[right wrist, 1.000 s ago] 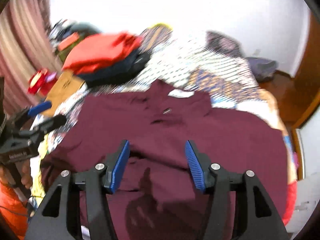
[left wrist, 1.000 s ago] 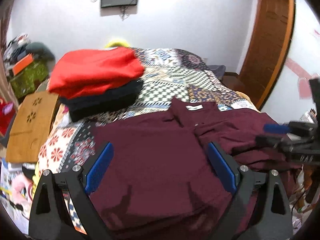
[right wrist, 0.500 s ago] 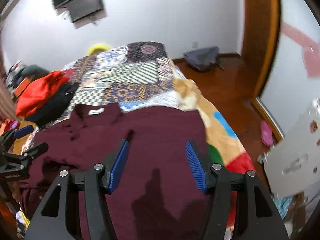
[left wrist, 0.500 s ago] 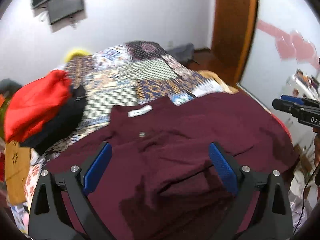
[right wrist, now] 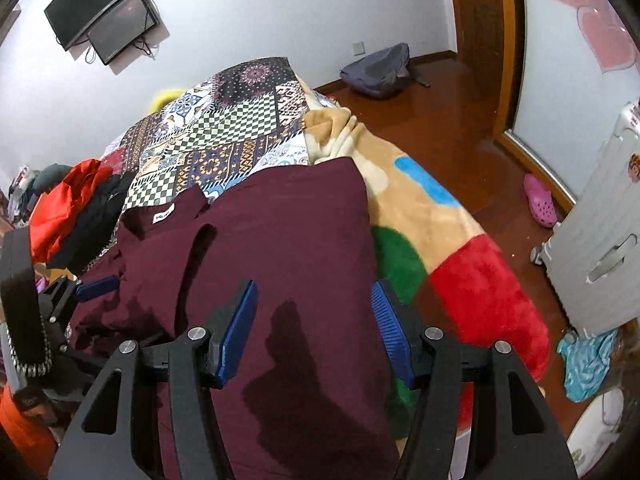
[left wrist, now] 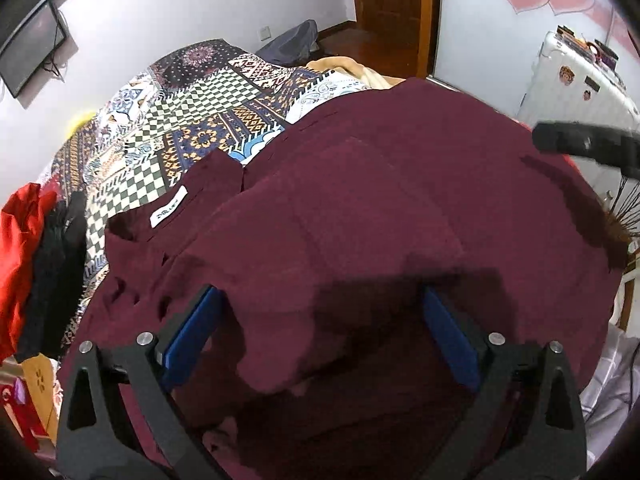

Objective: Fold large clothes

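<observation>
A large maroon shirt (left wrist: 360,208) lies spread on the bed, collar and white label (left wrist: 170,212) toward the far left, with one side folded over its middle. It also shows in the right wrist view (right wrist: 288,232). My left gripper (left wrist: 320,328) is open and empty, low over the shirt's near part. My right gripper (right wrist: 314,332) is open and empty above the shirt's right half. The left gripper's blue tips (right wrist: 96,284) show at the left edge of the right wrist view. The right gripper shows as a dark blur (left wrist: 584,146) in the left wrist view.
A patchwork quilt (right wrist: 224,136) covers the far bed, a plush blanket (right wrist: 460,264) its right side. Folded red and black clothes (right wrist: 76,216) sit at the left. A white suitcase (right wrist: 600,232), pink shoe (right wrist: 540,200) and grey bag (right wrist: 380,70) stand on the wooden floor.
Both grippers have swung to the right and come lower over the shirt. The shirt's folded side now lies flatter across the middle. Both grippers stay open.
</observation>
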A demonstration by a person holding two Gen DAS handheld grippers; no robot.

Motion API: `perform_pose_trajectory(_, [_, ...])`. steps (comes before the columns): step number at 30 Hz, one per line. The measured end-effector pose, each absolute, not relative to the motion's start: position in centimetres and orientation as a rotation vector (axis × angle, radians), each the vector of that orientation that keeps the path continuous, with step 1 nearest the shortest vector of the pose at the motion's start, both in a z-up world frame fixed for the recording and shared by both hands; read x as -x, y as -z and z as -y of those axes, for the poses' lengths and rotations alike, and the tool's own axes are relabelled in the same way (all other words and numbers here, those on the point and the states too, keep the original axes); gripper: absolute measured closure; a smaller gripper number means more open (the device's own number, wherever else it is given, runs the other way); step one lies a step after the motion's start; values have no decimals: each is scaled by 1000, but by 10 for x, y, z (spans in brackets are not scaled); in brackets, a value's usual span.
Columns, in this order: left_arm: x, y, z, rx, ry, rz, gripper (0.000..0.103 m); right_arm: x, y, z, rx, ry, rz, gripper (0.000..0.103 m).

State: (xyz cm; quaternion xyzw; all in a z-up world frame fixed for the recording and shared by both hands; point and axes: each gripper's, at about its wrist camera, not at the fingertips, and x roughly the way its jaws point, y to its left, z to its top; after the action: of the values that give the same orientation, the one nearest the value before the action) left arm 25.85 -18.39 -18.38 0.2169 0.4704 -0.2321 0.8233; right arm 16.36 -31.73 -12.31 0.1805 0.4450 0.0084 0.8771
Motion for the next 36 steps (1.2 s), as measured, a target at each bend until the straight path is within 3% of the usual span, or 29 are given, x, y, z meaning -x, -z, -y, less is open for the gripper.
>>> perform_pose_trajectory(3, [-265,184,182,-424,514,-1016,3,-162,123,317,-377,-21,-925,47])
perform_pose_trajectory(4, [-266,183,181,-411,523,-1017,9,-162,123,316,-375,-21,-923,47])
perform_pose_trajectory(6, [-266,181,180,-379,565,-1026,27,-160,122,316,-372,-23,-918,47])
perform_pose_trajectory(8, [-265,177,179,-344,601,-1028,58,-159,120,315,-369,-25,-913,47])
perform_pose_trajectory(10, [-263,170,175,-310,606,-1020,75,-158,119,315,-365,-23,-911,47])
perform_pose_trajectory(13, [-268,157,155,-172,643,-1031,82,-157,116,314,-364,-23,-905,47])
perform_pose_trajectory(24, [-253,69,20,52,398,-773,86,-162,105,295,-337,-37,-882,47])
perform_pose_trajectory(29, [-239,77,-43,124,274,-781,86,-168,100,276,-308,-59,-880,47])
perform_pose_trajectory(33, [-237,115,-81,190,196,-881,85,-172,97,258,-290,-80,-884,47])
perform_pose_trajectory(34, [-237,124,-87,201,183,-908,80,-172,97,254,-287,-84,-886,47])
perform_pose_trajectory(36, [-238,154,-103,252,160,-998,58,-172,97,245,-276,-95,-891,47])
